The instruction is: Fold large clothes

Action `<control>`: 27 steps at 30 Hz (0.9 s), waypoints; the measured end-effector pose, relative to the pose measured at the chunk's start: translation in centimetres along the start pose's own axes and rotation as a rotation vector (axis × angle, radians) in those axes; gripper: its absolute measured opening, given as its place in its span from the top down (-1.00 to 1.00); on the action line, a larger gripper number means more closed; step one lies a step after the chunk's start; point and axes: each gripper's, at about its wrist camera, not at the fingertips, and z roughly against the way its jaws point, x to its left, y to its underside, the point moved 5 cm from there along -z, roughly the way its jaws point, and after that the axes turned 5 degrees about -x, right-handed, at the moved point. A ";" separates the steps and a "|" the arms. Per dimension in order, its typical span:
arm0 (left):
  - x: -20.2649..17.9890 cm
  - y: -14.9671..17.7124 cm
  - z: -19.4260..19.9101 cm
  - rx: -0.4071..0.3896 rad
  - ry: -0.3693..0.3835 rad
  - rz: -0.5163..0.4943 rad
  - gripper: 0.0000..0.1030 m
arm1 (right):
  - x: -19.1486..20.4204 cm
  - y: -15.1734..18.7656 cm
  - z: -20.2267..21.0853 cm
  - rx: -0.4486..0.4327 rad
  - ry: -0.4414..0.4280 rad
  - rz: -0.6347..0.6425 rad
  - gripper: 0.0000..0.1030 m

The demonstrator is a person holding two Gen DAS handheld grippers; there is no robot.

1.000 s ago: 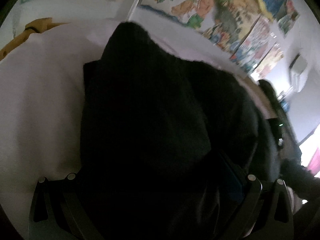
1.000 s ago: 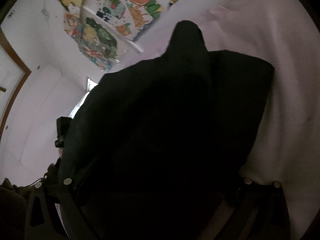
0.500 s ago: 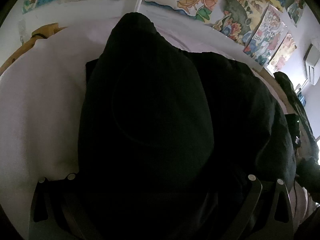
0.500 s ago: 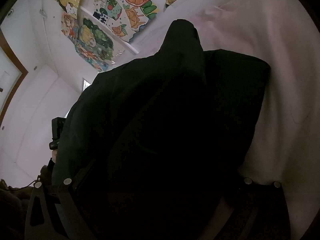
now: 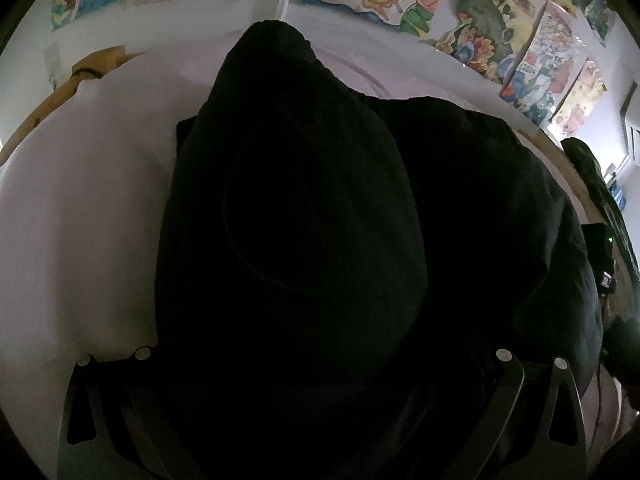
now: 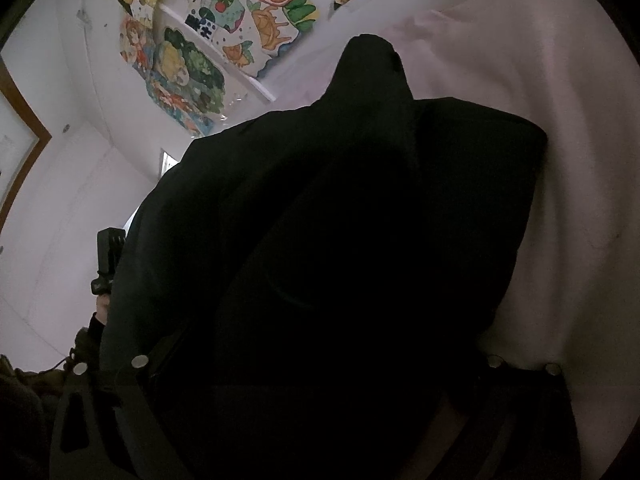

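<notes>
Black fabric of a large garment (image 5: 304,240) is seen heaped on a white sheet (image 5: 80,220), covering most of both wrist views. The left gripper (image 5: 316,420) is buried beneath the cloth; whether it grips cannot be told. The right gripper (image 6: 320,420) stands wide with its jaws closing, cloth lying between them; pad contact is hidden. Colourful posters (image 6: 192,64) are noted on the wall.
</notes>
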 end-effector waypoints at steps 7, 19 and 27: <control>-0.2 -0.4 0.8 -0.058 -0.010 0.001 -0.46 | 0.4 0.1 0.4 -0.030 0.003 -0.005 -0.36; -4.1 0.0 4.3 -0.141 -0.145 -0.050 0.69 | 5.3 0.0 2.5 -0.084 0.105 0.012 0.37; -6.1 1.6 11.5 -0.122 -0.096 0.033 0.77 | 12.6 1.8 7.4 -0.130 0.094 0.023 0.41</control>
